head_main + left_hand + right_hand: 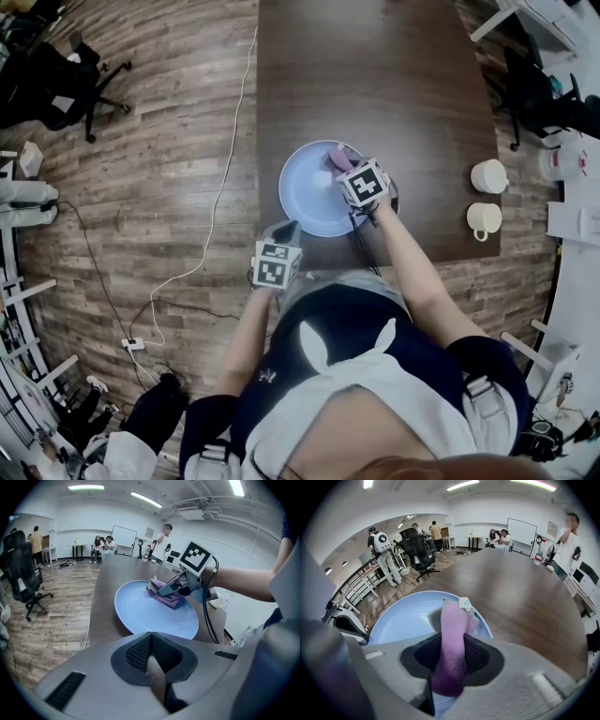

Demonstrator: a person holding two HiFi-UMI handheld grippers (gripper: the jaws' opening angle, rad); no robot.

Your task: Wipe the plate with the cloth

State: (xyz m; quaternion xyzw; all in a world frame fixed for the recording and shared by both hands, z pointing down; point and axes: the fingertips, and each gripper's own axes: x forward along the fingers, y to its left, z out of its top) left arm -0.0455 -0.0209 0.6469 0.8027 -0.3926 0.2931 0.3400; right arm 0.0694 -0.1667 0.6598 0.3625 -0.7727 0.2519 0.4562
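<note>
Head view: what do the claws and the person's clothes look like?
Left claw and right claw are grey with dark meshed pads, each bearing a white cube of black square markers. A black cable trails from the right one. Dark short sleeves.

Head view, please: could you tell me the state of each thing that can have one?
Plate, flat on the table, cloth on it.
Cloth, bunched, clamped in the right claw, resting on the plate.
Right claw, shut on the cloth.
Left claw, shut, empty, off the plate.
</note>
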